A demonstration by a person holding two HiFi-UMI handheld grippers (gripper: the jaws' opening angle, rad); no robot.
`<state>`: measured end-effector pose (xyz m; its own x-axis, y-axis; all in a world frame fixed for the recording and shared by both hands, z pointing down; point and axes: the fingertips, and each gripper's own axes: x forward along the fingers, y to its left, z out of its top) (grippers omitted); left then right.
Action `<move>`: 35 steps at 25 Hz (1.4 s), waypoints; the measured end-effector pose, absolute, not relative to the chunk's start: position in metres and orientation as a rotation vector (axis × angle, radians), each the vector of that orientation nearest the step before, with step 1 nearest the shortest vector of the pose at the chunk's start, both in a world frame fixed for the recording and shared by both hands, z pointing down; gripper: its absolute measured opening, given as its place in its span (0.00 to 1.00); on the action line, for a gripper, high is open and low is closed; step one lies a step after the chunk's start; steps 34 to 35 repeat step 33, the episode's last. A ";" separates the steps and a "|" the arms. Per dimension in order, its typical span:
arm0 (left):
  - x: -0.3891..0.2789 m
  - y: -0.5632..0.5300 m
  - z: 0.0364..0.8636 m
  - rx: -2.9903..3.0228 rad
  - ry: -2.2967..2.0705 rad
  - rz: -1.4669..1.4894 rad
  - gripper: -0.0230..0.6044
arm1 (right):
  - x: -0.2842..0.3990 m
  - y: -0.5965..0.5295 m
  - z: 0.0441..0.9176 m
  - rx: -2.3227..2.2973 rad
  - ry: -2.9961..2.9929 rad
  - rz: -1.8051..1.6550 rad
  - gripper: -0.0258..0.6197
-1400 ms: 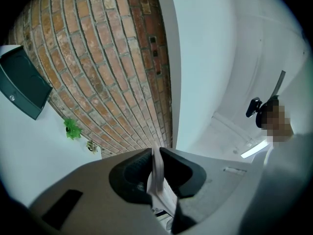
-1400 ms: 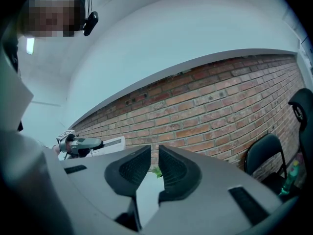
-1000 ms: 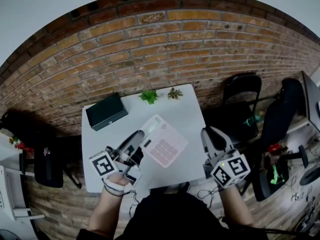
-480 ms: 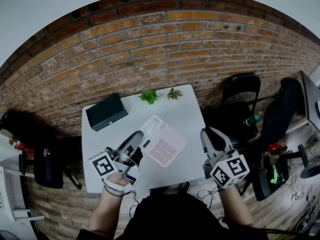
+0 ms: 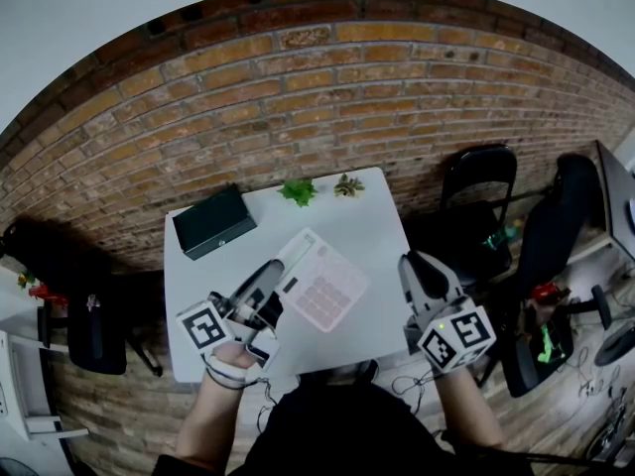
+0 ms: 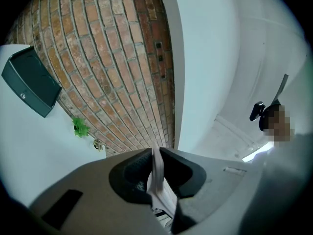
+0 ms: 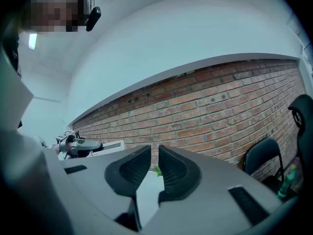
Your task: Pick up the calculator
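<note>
At the left claw (image 6: 154, 155): pinched almost fully together on the thin edge of the calculator (image 5: 322, 286), pressing on both faces. From the head view, a grip at the pale slab's near-left corner, keys up and tilted. Held out over the middle of the bench (image 5: 382, 231) and, judging by that tilt, lifted clear of the top.

At the right claw (image 7: 156, 163): only a narrow gap, with nothing in it and nothing touched. Parked off the bench's right edge, well apart from the calculator.

Next to no change over the last second: same grip, same tilt, same spot above the bench, no shift in either hand. Reads as the pick-up all but done, with only a steady hold left to keep. No sign of slipping, yet gripped by one thin edge and so likely to pivot if jolted.

Farther out: a dark box (image 5: 212, 221) at the bench's far-left corner and two small green plants (image 5: 297, 190) along the far edge, all well apart from the calculator. Beyond those, a brick wall (image 5: 327, 97), and a black chair (image 5: 481, 181) off to the right.
</note>
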<state>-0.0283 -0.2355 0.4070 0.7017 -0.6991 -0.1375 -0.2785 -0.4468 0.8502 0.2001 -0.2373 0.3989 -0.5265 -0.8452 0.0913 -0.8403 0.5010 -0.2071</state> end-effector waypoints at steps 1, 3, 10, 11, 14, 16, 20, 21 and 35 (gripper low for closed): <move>-0.029 -0.235 0.407 2.030 -0.745 -0.608 0.11 | 0.199 -0.237 0.399 -1.521 2.703 -0.351 0.12; -0.032 -0.233 0.408 2.027 -0.743 -0.606 0.11 | 0.197 -0.236 0.398 -1.530 2.703 -0.344 0.12; -0.039 -0.230 0.408 2.031 -0.726 -0.610 0.11 | 0.189 -0.230 0.395 -1.556 2.711 -0.300 0.08; -0.040 -0.230 0.408 2.030 -0.723 -0.610 0.11 | 0.188 -0.229 0.394 -1.558 2.709 -0.299 0.08; -0.044 -0.229 0.409 2.031 -0.712 -0.607 0.11 | 0.185 -0.227 0.395 -1.566 2.704 -0.302 0.08; -0.047 -0.228 0.409 2.033 -0.704 -0.605 0.11 | 0.181 -0.225 0.396 -1.574 2.703 -0.304 0.08; -0.053 -0.228 0.410 2.037 -0.691 -0.603 0.11 | 0.175 -0.224 0.396 -1.588 2.697 -0.301 0.08; -0.054 -0.228 0.409 2.037 -0.688 -0.604 0.11 | 0.173 -0.224 0.397 -1.590 2.695 -0.301 0.08; -0.087 -0.227 0.415 2.045 -0.651 -0.577 0.11 | 0.134 -0.224 0.402 -1.624 2.669 -0.305 0.08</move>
